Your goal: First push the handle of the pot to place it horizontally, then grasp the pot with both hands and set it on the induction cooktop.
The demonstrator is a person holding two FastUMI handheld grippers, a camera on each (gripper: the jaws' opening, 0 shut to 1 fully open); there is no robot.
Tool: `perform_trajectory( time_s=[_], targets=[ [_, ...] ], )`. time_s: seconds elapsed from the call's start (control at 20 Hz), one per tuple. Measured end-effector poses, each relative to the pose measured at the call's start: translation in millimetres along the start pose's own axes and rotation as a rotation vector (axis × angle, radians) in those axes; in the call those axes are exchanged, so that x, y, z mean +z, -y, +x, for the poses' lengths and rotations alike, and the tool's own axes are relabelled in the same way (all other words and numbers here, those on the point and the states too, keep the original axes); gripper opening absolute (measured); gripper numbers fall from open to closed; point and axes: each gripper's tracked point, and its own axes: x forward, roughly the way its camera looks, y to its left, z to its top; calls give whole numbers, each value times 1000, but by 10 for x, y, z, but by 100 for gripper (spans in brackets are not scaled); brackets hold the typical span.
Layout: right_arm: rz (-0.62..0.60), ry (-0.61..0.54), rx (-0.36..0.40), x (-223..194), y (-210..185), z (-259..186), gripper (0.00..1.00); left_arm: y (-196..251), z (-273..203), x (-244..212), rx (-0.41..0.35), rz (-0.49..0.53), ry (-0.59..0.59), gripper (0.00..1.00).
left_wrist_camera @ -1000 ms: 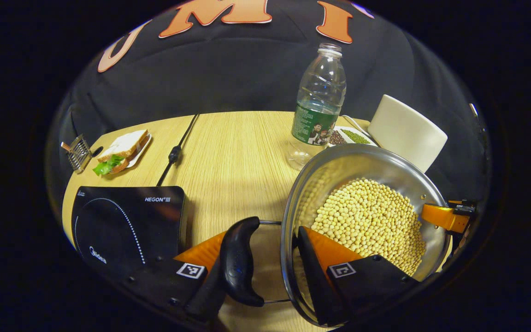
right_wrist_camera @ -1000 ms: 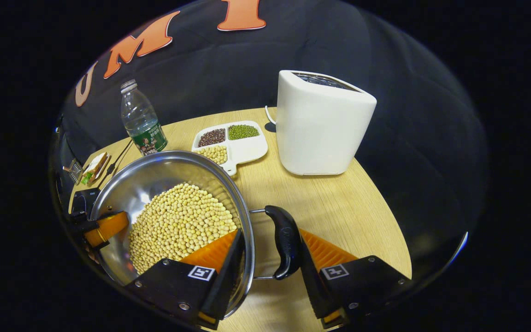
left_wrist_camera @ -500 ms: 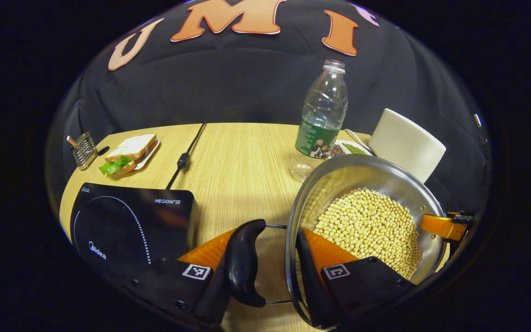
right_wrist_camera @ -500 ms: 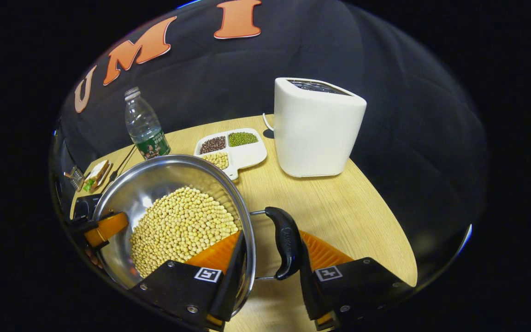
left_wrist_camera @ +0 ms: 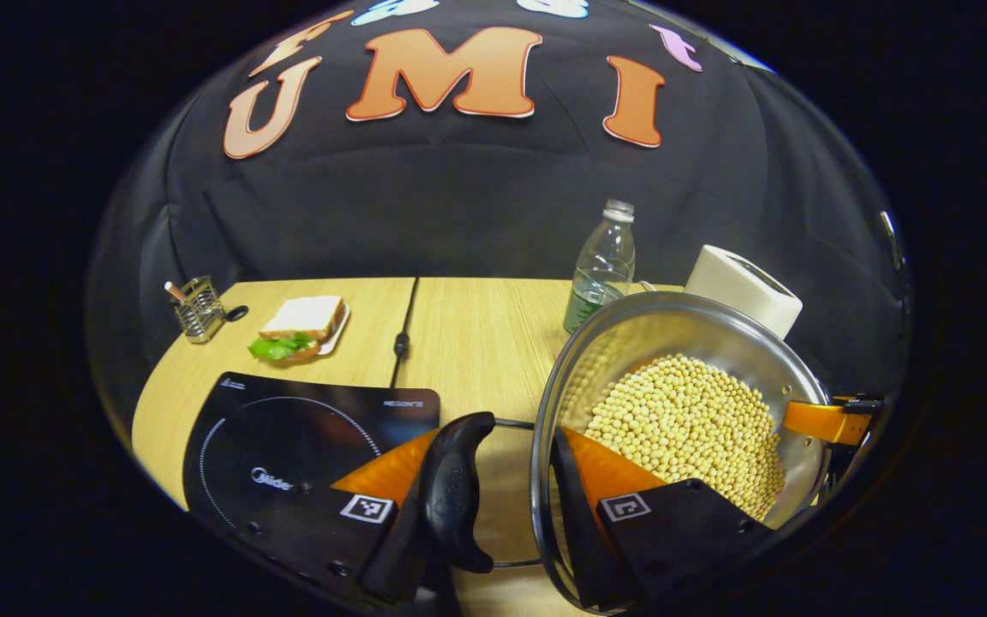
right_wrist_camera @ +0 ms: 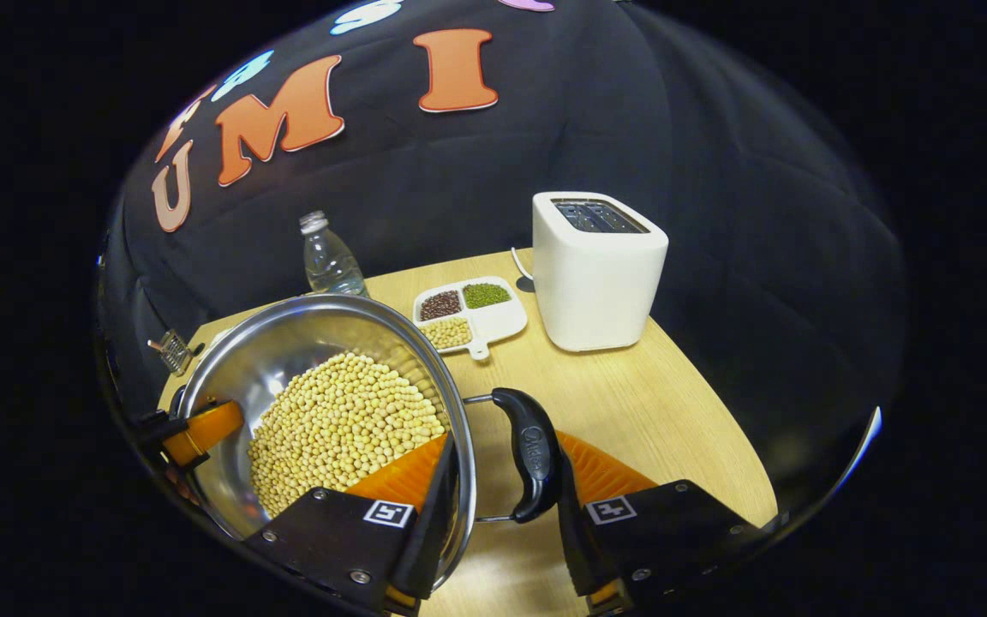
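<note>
Pot (left_wrist_camera: 673, 343) (full of beans (left_wrist_camera: 690, 424)) is pinched at each side handle by left gripper (left_wrist_camera: 493, 501) & right gripper (right_wrist_camera: 502, 488), just right of the cooktop (left_wrist_camera: 288, 446).

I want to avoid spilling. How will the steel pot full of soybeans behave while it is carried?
The steel pot probably feels heavy: soybeans fill much of it. Loose beans would likely slide if it tilts, shifting weight. The handle joins by thin wire, so it may swing.
</note>
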Motion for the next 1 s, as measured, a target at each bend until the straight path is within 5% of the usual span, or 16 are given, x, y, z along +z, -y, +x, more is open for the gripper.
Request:
perform_trajectory(
  time_s=[0.75,1.0],
  targets=[
    [-120,67,160,79,-1568,-661,59,-1556,-1111,158,152,-70,101,76],
    [-141,75,226,117,-2145,-738,59,-2124,-1399,285,220,-83,127,70]
  ],
)
